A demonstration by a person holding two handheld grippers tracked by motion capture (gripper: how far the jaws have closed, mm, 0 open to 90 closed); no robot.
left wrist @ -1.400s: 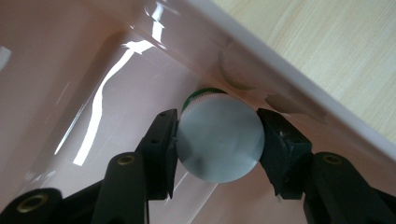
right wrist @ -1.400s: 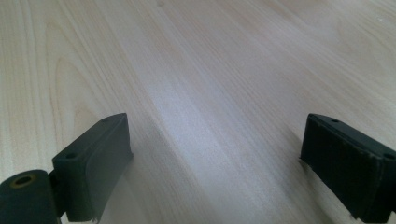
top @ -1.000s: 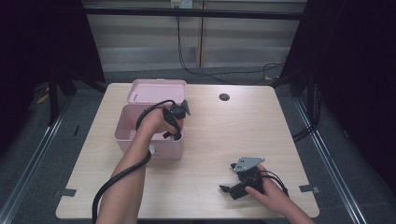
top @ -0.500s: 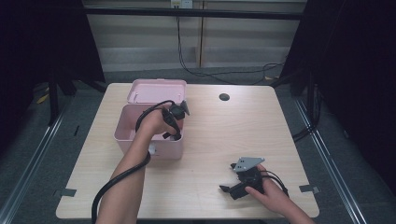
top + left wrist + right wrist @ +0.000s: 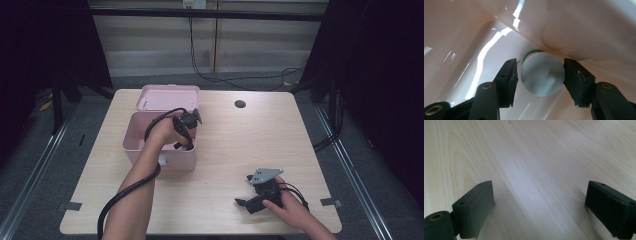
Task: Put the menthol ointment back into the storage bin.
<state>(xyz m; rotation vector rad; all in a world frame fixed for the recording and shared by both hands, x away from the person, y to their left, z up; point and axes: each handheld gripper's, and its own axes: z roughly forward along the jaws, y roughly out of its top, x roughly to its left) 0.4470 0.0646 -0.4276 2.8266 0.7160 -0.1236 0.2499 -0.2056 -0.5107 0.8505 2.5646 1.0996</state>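
Observation:
A pink box (image 5: 150, 150) stands open on the left half of the table, its lid (image 5: 167, 97) tipped back behind it. My left gripper (image 5: 176, 144) reaches down into the box. In the left gripper view a round white bottle with a green rim (image 5: 542, 77) lies on the box floor against the wall, between the jaws of my left gripper (image 5: 540, 72). Those jaws have just been opening, and a thin gap separates the left finger (image 5: 507, 80) from the bottle. My right gripper (image 5: 244, 190) rests near the table's front right, open over bare wood (image 5: 539, 202).
A small black round hole (image 5: 240, 104) is set in the wooden table (image 5: 280, 145) at the back. The left gripper's black cable (image 5: 125, 192) loops along the forearm toward the front edge. Dark floor and rails surround the table.

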